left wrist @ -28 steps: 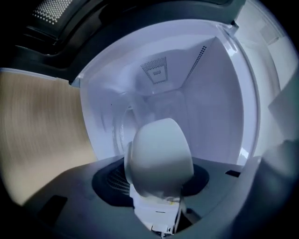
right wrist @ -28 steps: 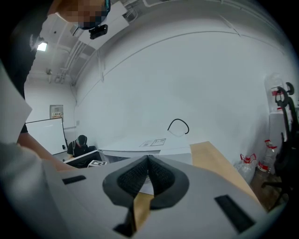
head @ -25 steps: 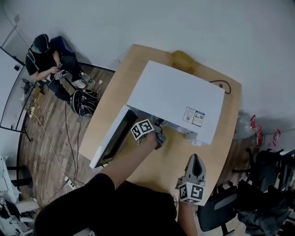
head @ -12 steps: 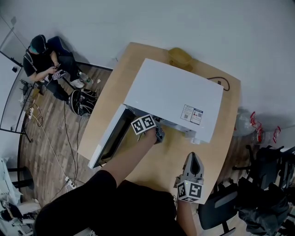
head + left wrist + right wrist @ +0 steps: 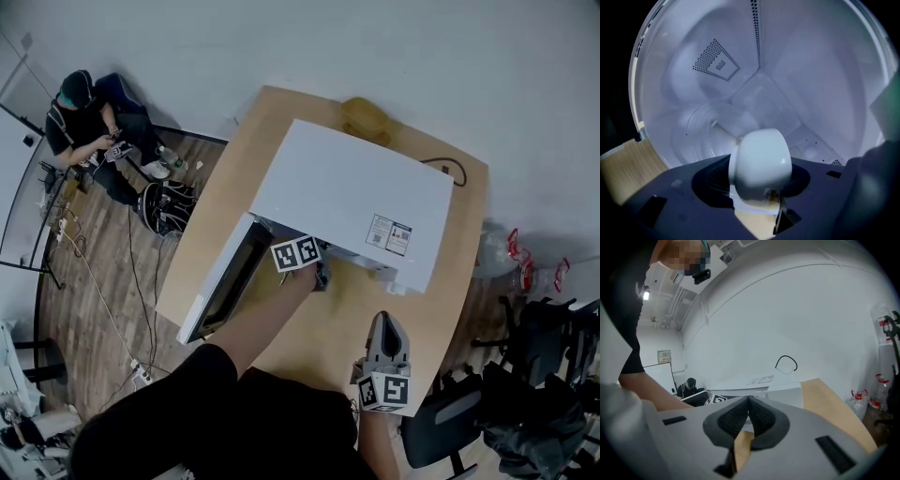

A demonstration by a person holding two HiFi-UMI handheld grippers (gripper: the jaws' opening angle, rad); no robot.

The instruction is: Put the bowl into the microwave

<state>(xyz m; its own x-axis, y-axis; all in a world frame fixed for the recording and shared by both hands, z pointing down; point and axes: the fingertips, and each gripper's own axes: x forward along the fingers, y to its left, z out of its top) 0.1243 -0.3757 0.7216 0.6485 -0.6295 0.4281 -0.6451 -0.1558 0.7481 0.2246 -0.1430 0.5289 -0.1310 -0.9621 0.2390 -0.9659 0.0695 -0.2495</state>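
Left hand-held gripper (image 5: 321, 277): clamped on bowl (image 5: 761, 161), reaching it into microwave (image 5: 347, 197).
Door (image 5: 220, 286): open for access.
Right hand-held gripper (image 5: 747, 401): closed, empty, idle above worktop (image 5: 441, 291).

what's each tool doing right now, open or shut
left tool: closed on the glossy white round bowl
right tool: closed, nothing in it

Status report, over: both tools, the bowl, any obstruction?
Left tool shut on white bowl, at microwave mouth. Right tool shut, empty. Door open, nothing blocking.

White bowl (image 5: 759, 164), white microwave (image 5: 347, 202)
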